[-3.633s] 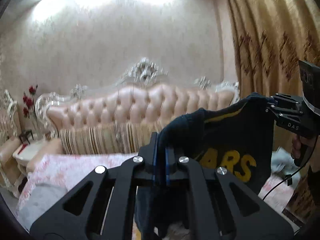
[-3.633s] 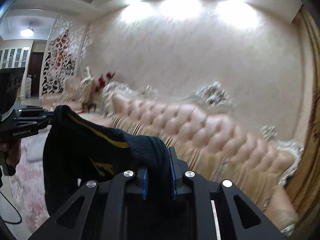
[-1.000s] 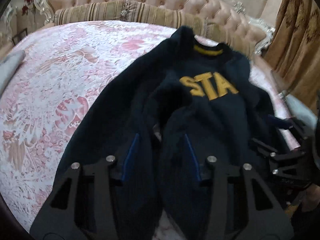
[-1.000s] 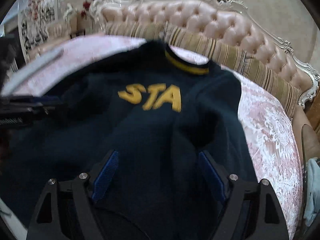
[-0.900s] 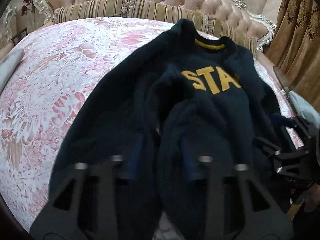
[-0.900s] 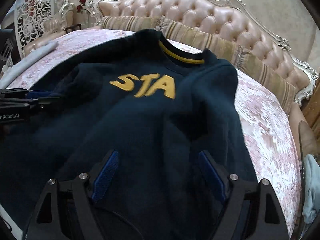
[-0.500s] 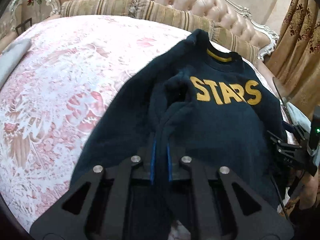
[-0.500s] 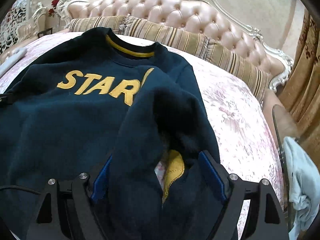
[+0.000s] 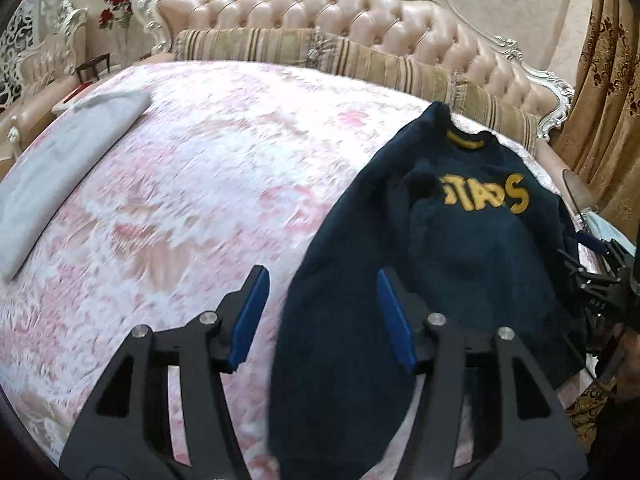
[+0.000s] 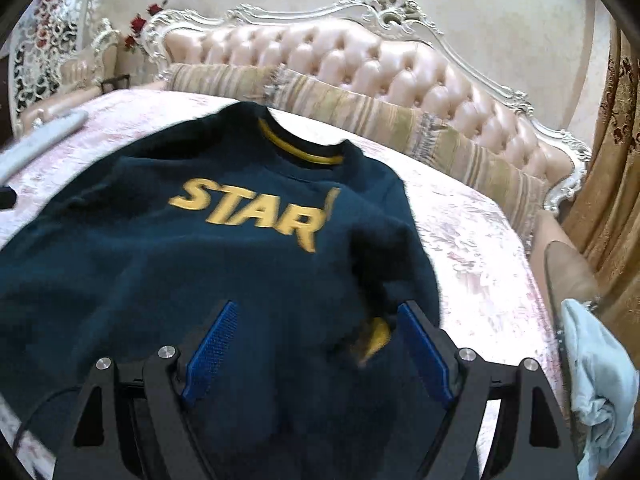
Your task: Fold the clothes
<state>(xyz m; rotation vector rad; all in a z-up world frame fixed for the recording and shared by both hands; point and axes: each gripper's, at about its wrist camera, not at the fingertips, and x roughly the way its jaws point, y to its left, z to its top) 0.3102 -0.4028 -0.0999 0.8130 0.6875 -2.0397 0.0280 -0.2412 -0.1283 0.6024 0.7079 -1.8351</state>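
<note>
Folding had barely begun, judging by how things lay: the navy sweatshirt (image 10: 224, 264) with its yellow "STARS" lettering (image 9: 486, 196) was spread face up on the pink floral bed (image 9: 192, 184), collar toward the tufted headboard (image 9: 360, 16) and hem toward the person, at the bed's right side. No fold across the body showed yet. Its left sleeve (image 9: 340, 320) ran down along the body's edge, and the right sleeve seemed doubled inward over the chest, hiding the last letter in the right wrist view, with a yellow cuff (image 10: 374, 340) showing near the hem. The left hand-held gripper (image 9: 320, 314) stood wide apart over the left sleeve, gripping nothing; the right hand-held gripper (image 10: 316, 352) was likewise spread wide above the lower front, empty. A grey folded garment (image 9: 60, 168) lay at the bed's far left, probably finished work, while a pale blue garment (image 10: 596, 376) sat crumpled off the right edge, likely waiting. Sleeves, side folds and the final halving all appeared left to do.
</note>
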